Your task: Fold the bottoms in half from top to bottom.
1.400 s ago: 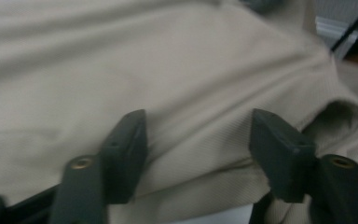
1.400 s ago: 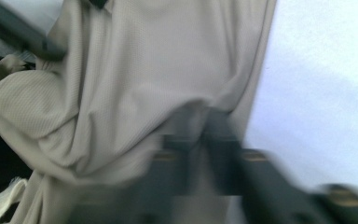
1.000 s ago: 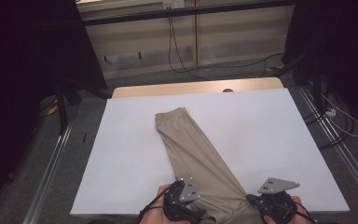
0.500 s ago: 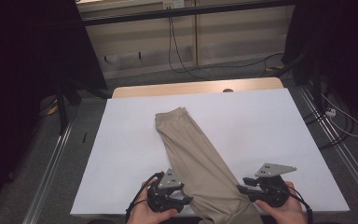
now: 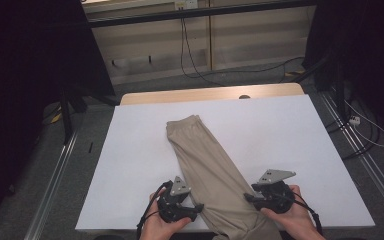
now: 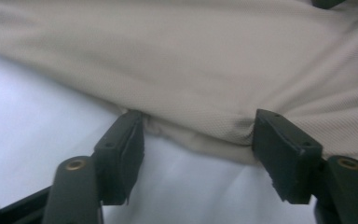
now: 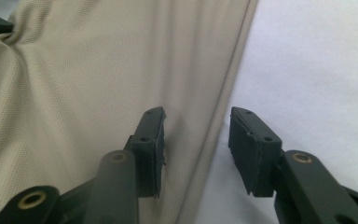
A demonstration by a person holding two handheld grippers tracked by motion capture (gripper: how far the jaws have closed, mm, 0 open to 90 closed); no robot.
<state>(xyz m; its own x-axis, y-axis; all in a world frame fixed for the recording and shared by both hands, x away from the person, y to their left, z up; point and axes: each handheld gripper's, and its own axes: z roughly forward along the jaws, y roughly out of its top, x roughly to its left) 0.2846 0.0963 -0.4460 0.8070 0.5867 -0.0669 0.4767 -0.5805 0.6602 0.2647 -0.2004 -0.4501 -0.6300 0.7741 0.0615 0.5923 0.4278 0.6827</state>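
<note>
1. Behind the table, in the upper part of the high view, wooden panels and cables stand over a grey floor.
2. White sheet covers the table; a wood edge shows at its far side.
3. Beige garment lies folded long, running from frame centre diagonally to the bottom edge, between both grippers.
4. Left gripper, lower left of the garment: jaws apart, having just been opening; the cloth edge bunches between the pads, not clamped.
5. Right gripper, lower right: jaws partly open, straddling the garment's edge, one pad on cloth, the other over the sheet; nothing gripped.
</note>
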